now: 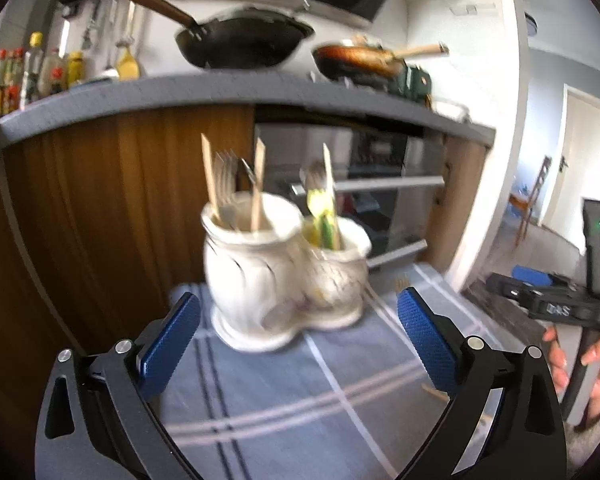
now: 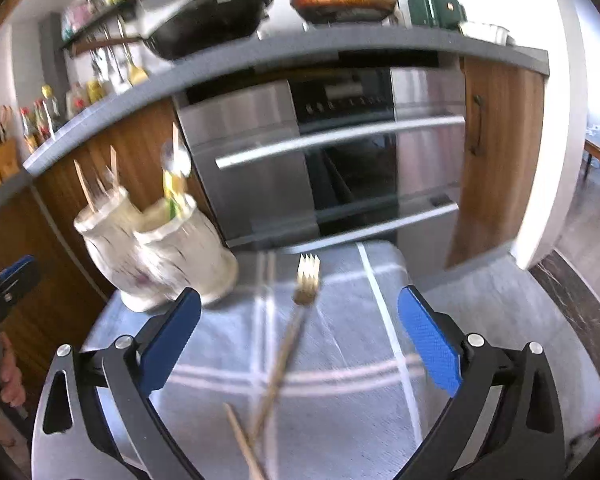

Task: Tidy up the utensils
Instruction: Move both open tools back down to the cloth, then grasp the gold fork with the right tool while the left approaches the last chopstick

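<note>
A white two-pot ceramic utensil holder stands on a blue-grey checked cloth; it also shows in the right wrist view. Forks and wooden chopsticks stand in its larger pot, a spoon and a yellow-green utensil in the smaller. My left gripper is open and empty just in front of the holder. My right gripper is open and empty above a fork lying on the cloth, tines away from me. A loose chopstick lies near its handle.
Behind the cloth are wooden cabinet fronts and a steel oven under a grey counter with a black wok, a frying pan and bottles. The right gripper's body shows at the right of the left wrist view.
</note>
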Tool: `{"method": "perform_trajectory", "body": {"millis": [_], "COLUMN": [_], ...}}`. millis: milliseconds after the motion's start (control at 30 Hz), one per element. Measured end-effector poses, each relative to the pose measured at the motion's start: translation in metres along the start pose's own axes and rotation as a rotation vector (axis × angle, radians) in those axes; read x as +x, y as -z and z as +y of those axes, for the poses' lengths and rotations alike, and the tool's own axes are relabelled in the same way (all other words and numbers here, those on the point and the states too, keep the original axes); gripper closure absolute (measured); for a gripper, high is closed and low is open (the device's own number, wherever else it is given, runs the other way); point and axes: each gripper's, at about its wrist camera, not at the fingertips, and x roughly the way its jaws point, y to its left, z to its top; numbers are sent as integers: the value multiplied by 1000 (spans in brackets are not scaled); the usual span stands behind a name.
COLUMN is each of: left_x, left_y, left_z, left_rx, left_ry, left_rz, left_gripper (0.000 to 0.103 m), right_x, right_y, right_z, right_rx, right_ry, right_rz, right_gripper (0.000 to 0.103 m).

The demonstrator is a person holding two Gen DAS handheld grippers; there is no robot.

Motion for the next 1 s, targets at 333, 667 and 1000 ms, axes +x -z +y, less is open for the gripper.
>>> {"method": "perform_trajectory", "body": {"millis": [333, 667, 1000], "left_x": [38, 53, 56], "left_y": [46, 58, 61], "left_z": [-24, -32, -42], "left_rx": [25, 14, 30], "left_ry": [37, 81, 95], "left_rz": [179, 244, 266], "left_gripper": [5, 5, 5], "right_x": [84, 130, 134], "right_y": [18, 20, 19], "right_z": [14, 18, 32], "right_rx": [-76, -76, -162], "right_ry": [40, 61, 101], "right_rz": [246, 352, 375], "right_gripper": [30, 78, 90]}}
